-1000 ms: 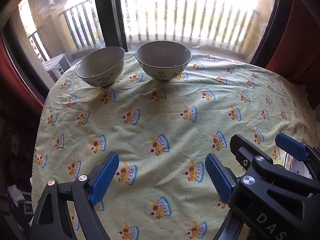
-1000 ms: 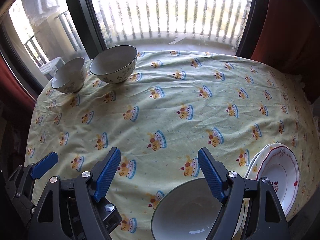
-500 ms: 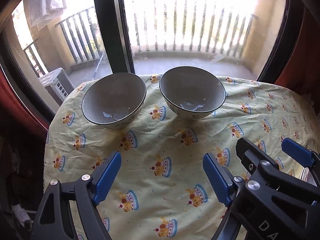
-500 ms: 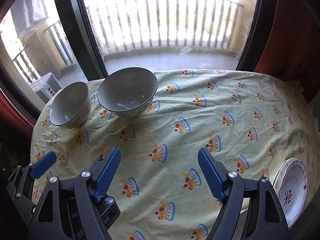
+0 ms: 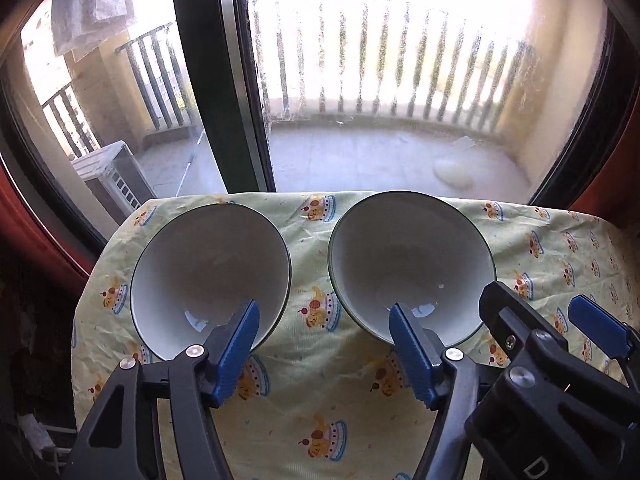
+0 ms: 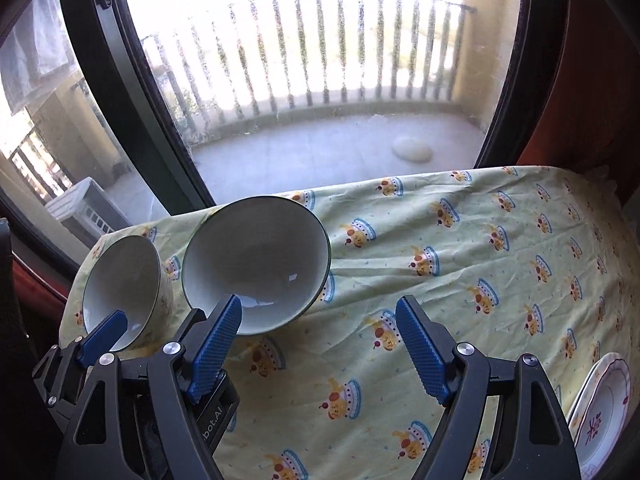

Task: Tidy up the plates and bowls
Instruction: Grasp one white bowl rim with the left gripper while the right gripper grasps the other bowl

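At the table's far edge by the window, two bowls sit upright side by side, the left tongs closing on nothing, the right tongs gaping empty, and only the right view shows a plate.

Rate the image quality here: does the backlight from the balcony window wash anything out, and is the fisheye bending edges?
Left wrist view: sky above the balcony railing blown out white, yet both bowls stay readable; window frame bows. Right wrist view: same glare, frame curves harder, tablecloth evenly lit, plate clipped at the corner. No motion blur.
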A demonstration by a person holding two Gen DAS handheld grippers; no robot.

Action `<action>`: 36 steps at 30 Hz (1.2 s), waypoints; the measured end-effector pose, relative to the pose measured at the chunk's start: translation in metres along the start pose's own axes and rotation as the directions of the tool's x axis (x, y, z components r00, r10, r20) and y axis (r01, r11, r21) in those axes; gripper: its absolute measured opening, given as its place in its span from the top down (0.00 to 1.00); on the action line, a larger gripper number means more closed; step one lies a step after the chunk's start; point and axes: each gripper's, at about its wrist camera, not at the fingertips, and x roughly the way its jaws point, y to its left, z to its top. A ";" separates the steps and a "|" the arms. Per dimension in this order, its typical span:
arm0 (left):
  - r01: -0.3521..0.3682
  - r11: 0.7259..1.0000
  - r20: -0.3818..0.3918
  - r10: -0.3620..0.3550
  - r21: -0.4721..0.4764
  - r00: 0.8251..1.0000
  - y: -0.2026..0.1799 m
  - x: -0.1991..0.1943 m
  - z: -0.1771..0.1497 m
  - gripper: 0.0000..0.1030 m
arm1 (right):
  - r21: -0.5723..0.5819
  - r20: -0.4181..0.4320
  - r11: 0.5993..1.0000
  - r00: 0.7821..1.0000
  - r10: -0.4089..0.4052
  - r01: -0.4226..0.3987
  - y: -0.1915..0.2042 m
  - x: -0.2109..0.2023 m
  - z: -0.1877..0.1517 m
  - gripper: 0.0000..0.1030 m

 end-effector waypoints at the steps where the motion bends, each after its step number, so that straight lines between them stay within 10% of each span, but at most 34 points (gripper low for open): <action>1: 0.002 1.000 -0.003 -0.002 -0.003 1.000 -0.001 0.004 0.002 0.39 | 0.001 0.001 1.000 1.000 0.001 -0.001 0.000 0.004 0.003 0.20; 21: -0.089 0.996 0.002 0.089 0.002 0.996 -0.006 0.045 0.023 0.55 | 0.047 -0.051 0.997 0.997 0.063 -0.060 -0.004 0.062 0.027 0.52; 36: -0.063 0.998 0.034 0.064 -0.022 0.997 0.007 0.013 0.026 0.59 | 0.040 -0.030 0.995 0.995 0.094 -0.092 0.003 0.032 0.030 0.61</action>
